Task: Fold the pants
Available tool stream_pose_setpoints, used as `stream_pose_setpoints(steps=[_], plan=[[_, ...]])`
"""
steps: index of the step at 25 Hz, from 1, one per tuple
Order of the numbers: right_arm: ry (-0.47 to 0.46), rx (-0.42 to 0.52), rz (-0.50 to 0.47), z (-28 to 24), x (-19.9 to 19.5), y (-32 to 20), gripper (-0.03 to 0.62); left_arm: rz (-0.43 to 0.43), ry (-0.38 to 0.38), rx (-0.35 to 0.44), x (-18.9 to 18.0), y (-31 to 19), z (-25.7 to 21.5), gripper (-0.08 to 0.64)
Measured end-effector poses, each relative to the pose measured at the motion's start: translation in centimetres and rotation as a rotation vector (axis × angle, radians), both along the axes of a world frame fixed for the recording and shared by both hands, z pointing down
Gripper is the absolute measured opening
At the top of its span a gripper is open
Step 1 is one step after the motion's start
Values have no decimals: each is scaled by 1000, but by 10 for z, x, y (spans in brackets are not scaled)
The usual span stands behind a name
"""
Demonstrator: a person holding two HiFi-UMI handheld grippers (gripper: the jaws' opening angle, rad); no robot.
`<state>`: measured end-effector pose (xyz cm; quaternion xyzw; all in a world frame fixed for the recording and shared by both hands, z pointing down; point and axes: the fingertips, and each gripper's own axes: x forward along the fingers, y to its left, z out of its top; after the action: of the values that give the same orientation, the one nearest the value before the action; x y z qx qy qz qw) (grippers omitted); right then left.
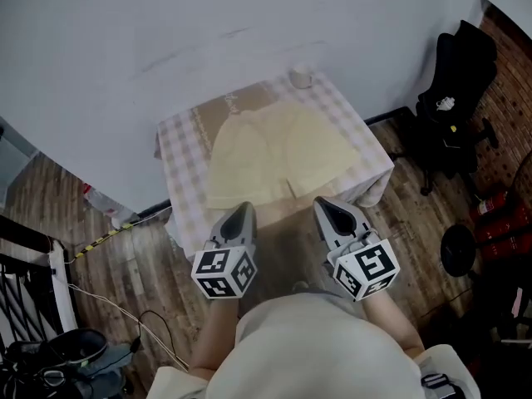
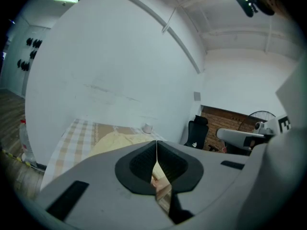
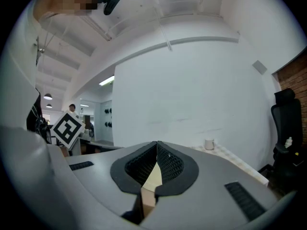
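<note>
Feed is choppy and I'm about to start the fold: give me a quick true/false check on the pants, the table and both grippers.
1. The pants lie spread flat on the checked table. True.
2. The left gripper grips a pant leg. False: its jaws are together with nothing between them.
3. The right gripper has its jaws together and holds nothing. True.
4. A cup stands on the pants. False: it stands at the table's far edge, clear of the pants.
5. A black office chair stands to the table's right. True.
</note>
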<state>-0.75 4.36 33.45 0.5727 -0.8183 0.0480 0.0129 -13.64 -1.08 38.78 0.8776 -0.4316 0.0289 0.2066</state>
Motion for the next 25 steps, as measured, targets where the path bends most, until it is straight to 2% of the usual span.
stream_pose_setpoints(steps=[9, 25], plan=[[-9, -24, -125, 9, 3, -27, 0, -77, -36, -30, 18, -9, 13, 6], [-10, -128, -271, 52, -36, -88, 0, -287, -80, -93, -57, -62, 74, 6]])
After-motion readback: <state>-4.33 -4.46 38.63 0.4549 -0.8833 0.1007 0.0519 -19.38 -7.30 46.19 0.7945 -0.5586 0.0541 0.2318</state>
